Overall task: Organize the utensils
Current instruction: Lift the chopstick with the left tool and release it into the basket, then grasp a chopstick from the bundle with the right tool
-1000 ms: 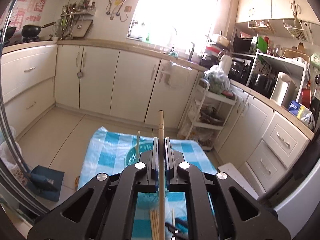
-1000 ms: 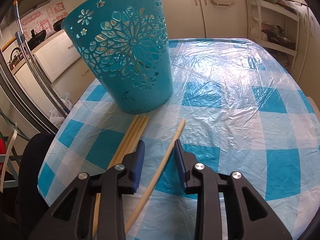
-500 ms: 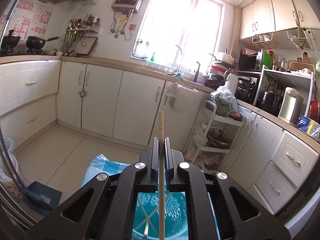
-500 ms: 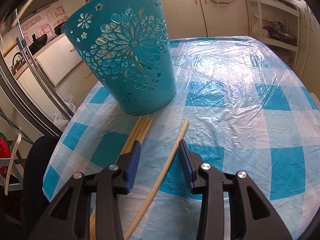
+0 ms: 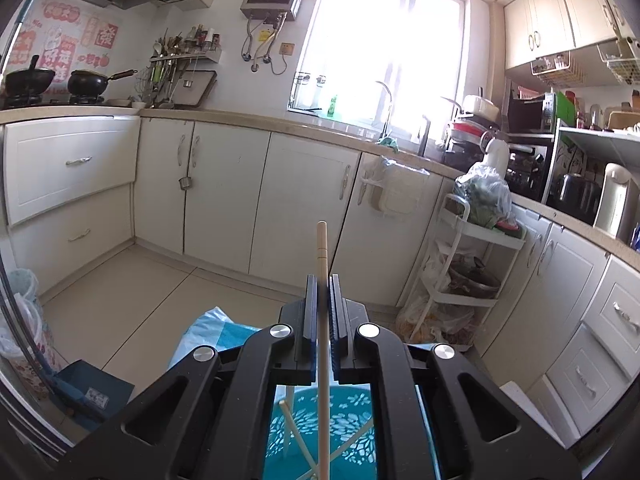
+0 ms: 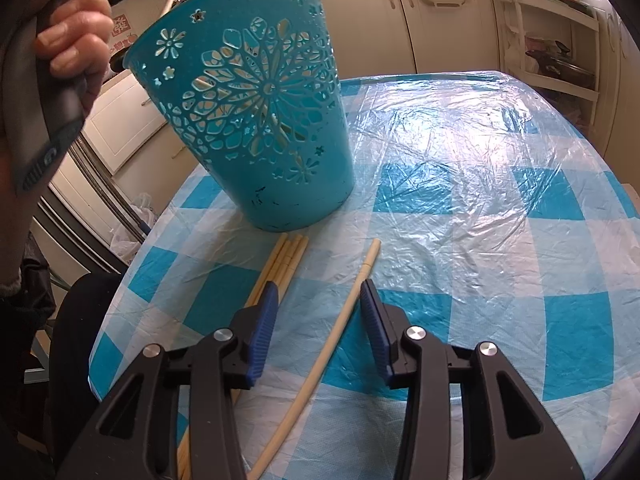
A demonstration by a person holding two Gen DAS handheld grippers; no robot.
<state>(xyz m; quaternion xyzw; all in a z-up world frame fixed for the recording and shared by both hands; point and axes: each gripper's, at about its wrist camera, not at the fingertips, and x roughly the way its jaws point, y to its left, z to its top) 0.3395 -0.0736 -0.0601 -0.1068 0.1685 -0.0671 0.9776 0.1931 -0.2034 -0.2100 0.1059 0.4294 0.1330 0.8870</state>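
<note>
Cream kitchen cabinets ring a small counter (image 6: 460,184) covered in a blue-and-white checked plastic cloth, where a teal cut-out basket (image 6: 256,120) stands with loose chopsticks lying in front of it.

The left gripper (image 5: 322,320) has its fingers pressed together on a single wooden chopstick (image 5: 322,264), pinched partway along so that it runs upright between them. Its lower end hangs over the open mouth of the basket (image 5: 344,428), where a couple of sticks already lean crossed inside. That stick looks ready to be let go into the basket.

The right gripper (image 6: 320,320) hovers low over the cloth with its fingers spread; they have just been opening. A pale chopstick (image 6: 340,320) lies between them, untouched. Its long axis runs away from the fingers toward the basket, slanting slightly to the right, so it sits nearer the right-hand finger. A bundle of tan chopsticks (image 6: 286,256) lies just beside the other finger. The right hand is plainly the nearer one for this stick, and a short drop straight down should bracket it.
</note>
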